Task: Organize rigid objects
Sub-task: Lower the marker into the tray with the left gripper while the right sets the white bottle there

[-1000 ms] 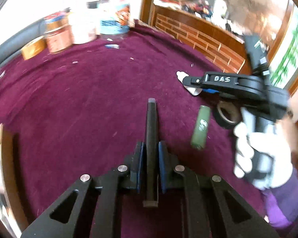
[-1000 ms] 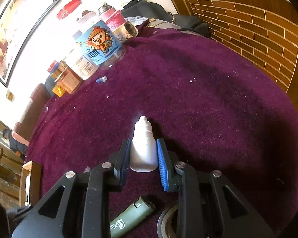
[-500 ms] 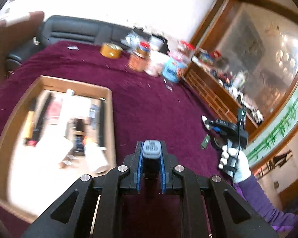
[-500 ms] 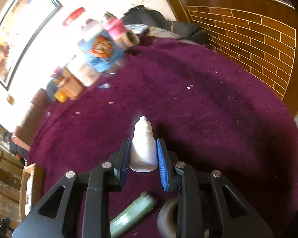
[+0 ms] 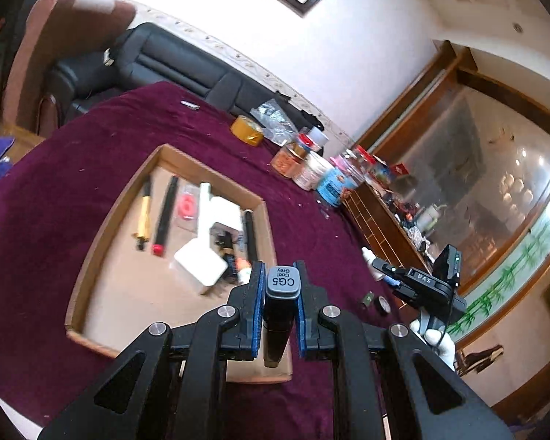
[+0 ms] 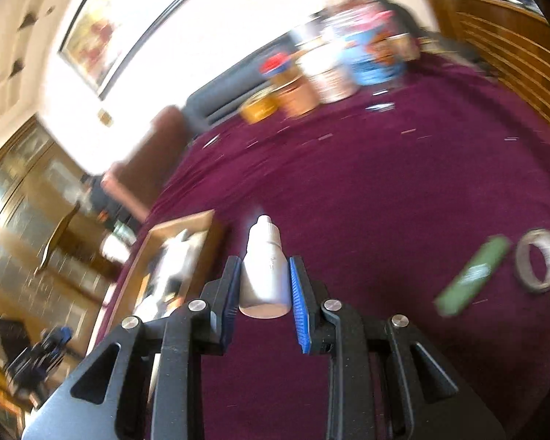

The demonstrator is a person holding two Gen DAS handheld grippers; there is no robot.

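Observation:
My left gripper [image 5: 280, 293] is shut on a black marker [image 5: 281, 300] with a grey "CG5 Cool Grey" cap, held over the near right corner of the cardboard tray [image 5: 102, 227]. The tray holds pens, white boxes and small items. My right gripper [image 6: 264, 282] is shut on a small white dropper bottle [image 6: 264, 271], held above the purple cloth; it also shows in the left wrist view [image 5: 399, 278], with the bottle [image 5: 368, 256] in it. A green lighter [image 6: 473, 275] and a tape ring [image 6: 539, 260] lie on the cloth to the right of the right gripper.
Jars, tins and a blue cartoon tub [image 5: 335, 187] stand in a row at the table's far edge, beside a yellow tape roll [image 5: 246, 131]. A black sofa [image 5: 157, 62] lies behind the table. A wooden cabinet [image 5: 385, 220] stands at the right.
My left gripper has lifted the marker and swung left over the tray. My right gripper has lifted the bottle and turned left, so the lighter and tape ring now lie to its right.

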